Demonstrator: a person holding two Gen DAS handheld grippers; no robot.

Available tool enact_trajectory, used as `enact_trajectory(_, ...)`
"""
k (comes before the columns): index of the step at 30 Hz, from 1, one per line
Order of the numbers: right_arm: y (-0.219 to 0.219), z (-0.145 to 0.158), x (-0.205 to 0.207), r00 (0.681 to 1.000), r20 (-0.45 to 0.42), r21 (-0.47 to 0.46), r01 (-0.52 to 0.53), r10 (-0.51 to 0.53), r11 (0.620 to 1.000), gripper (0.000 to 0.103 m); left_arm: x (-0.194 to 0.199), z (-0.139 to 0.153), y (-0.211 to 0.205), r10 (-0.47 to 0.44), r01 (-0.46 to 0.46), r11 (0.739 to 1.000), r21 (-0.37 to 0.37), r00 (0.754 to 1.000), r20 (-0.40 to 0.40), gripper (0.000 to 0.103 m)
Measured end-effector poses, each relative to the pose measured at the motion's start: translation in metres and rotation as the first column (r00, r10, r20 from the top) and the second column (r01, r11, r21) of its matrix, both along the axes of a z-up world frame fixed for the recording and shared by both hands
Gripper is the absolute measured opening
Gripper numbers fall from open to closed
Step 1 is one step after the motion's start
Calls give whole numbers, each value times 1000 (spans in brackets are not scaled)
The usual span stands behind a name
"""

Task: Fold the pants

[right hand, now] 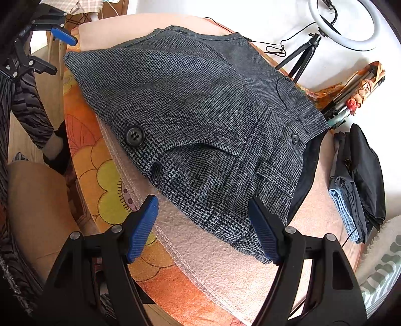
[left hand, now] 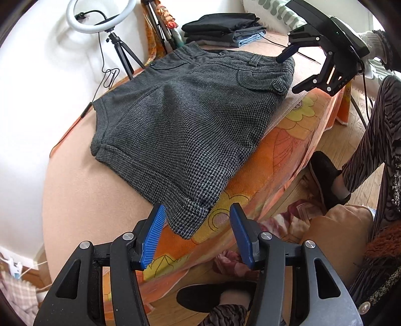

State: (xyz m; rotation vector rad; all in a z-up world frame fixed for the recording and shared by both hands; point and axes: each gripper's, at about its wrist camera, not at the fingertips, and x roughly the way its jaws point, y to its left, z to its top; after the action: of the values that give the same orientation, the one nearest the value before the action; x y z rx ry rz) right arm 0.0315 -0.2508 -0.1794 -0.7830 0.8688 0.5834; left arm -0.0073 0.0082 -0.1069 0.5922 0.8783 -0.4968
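left gripper (left hand: 198, 220): jaws apart, holding nothing, poised at the hem corner of the pants (left hand: 190, 120), which overhangs the near table edge. the left pad sits just beside the cuff; contact cannot be confirmed.

pants: grey houndstooth shorts, lying flat on the pink mat (left hand: 82, 195), apparently already folded in half lengthwise, hems toward the left gripper, waistband toward the right. the near long edge runs along the mat's border over the orange floral cloth (left hand: 283, 150).

right gripper (right hand: 203, 225): jaws apart, empty, straddling the waistband corner without closing on it.

step in hand, as judged: positioning for a grasp at both ends ahead of the next fold. next move calls for both jaws to close on all layers at their corners, then carry 1 end over the other.

edges and room: bare mat lies beyond the far long edge. a stack of folded clothes (right hand: 358, 185) sits near the waistband end, apart from it. the ring light (left hand: 100, 17) stands behind the table.
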Motion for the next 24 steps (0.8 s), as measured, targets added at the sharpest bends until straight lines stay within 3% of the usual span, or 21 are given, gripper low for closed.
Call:
enact_trajectory(1, 0, -2, 1, 1000, -6, -11, 0, -1, 1000, 55, 1, 0, -1, -5, 5, 1000, 11, 1000, 10, 53)
enact_trajectory(3, 0, -5, 5, 1000, -25, -27, 10, -10, 1000, 42, 2, -1, -1, -14, 13, 999, 33, 1000, 27, 53)
enact_trajectory(7, -2, 1, 8, 999, -26, -9, 33, -33, 999, 24, 6, -4, -2, -24, 22, 998, 59, 999, 33, 53)
enact_trajectory(14, -6, 26, 13, 998, -2, 51, 66, -66, 996, 17, 3, -10, -13, -85, 78, 991, 104, 994, 63, 51)
enact_trajectory(16, -5, 31, 14, 998, 5, 57, 70, -70, 996, 17, 6, -12, -16, -89, 81, 991, 107, 994, 67, 38)
enact_trajectory(19, -4, 36, 15, 997, 19, 53, 73, -74, 996, 17, 10, -11, -16, -118, 117, 992, 45, 993, 18, 17)
enact_trajectory(24, -3, 48, 14, 995, 47, 66, 79, -82, 995, 16, 19, 1, -11, -105, 105, 994, -35, 994, 5, 12)
